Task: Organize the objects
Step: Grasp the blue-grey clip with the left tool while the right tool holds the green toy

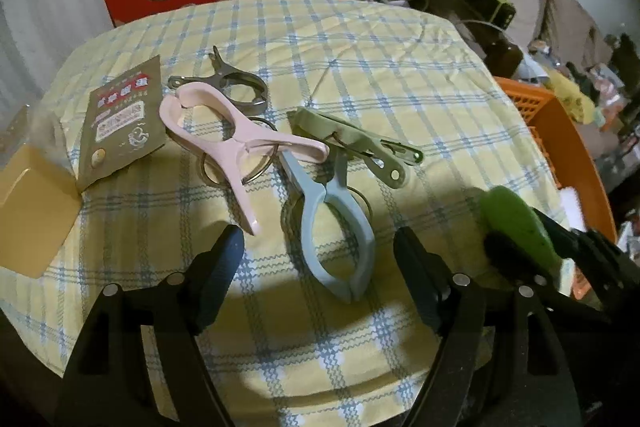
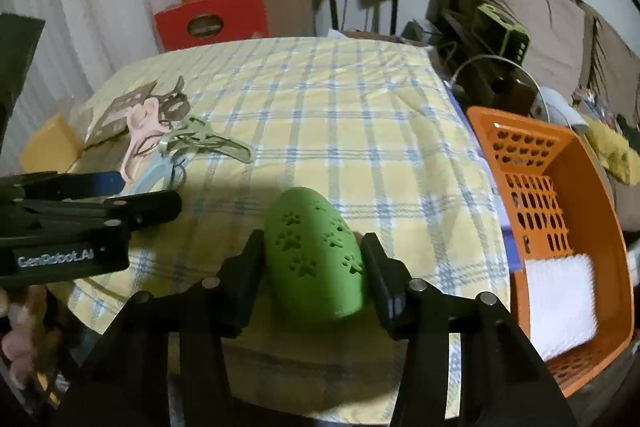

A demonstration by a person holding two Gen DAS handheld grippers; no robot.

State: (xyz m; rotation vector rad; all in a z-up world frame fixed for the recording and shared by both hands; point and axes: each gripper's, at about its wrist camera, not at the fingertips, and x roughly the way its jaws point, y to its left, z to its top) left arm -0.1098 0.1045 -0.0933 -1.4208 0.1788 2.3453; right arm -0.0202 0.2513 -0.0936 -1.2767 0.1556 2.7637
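Observation:
Several large clothes clips lie in a heap on the plaid cloth: a pink clip [image 1: 224,143], a blue clip [image 1: 340,227], an olive clip [image 1: 352,143] and a metal clip [image 1: 228,87]. My left gripper [image 1: 318,243] is open over the near end of the blue clip, its pads clear of it. A green egg-shaped toy [image 2: 316,259] with paw-print holes rests on the cloth at the table's near edge, and my right gripper [image 2: 313,241] is shut on it, one finger pressing each side. The left wrist view shows that toy [image 1: 516,223] at the right.
An orange perforated basket [image 2: 592,211] stands off the table's right side with a white pad [image 2: 560,299] inside. A brown card packet [image 1: 120,123] and a yellow box [image 1: 32,211] sit at the left. Red boxes [image 2: 212,19] and speaker stands are behind.

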